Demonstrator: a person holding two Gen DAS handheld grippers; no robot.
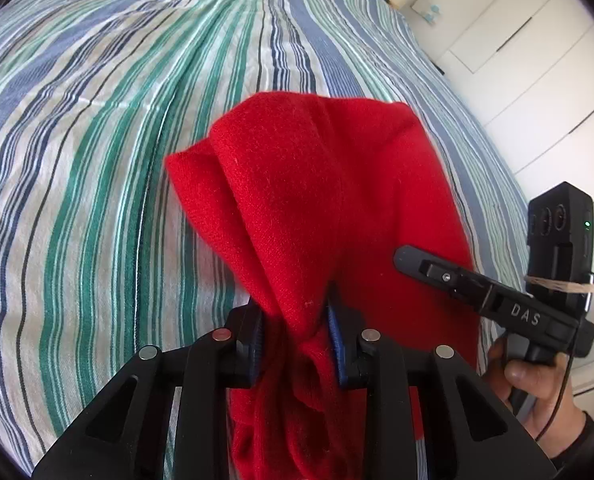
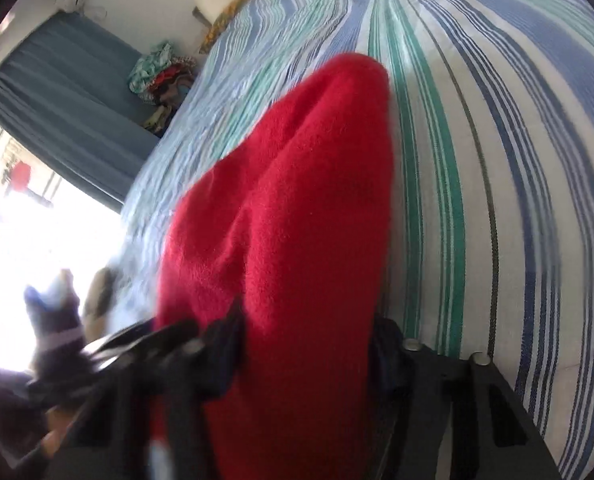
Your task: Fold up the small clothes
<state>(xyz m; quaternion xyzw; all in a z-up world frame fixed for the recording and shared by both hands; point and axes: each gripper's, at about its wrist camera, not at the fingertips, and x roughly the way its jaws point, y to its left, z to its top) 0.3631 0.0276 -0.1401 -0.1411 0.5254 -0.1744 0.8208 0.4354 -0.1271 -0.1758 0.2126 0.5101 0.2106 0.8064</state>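
Observation:
A red fleece garment hangs bunched over the striped bedsheet. My left gripper is shut on a gathered fold of it, with the blue pads pressing from both sides. In the right wrist view the same red garment fills the gap of my right gripper, touching both blurred fingers. One right finger lies against the cloth's right edge in the left wrist view, and a hand holds that gripper's handle. The garment's lower part is hidden behind the grippers.
The striped bedsheet covers a wide bed. White wardrobe doors stand past its right edge. A heap of mixed clothes sits at the bed's far corner beside a blue curtain and a bright window.

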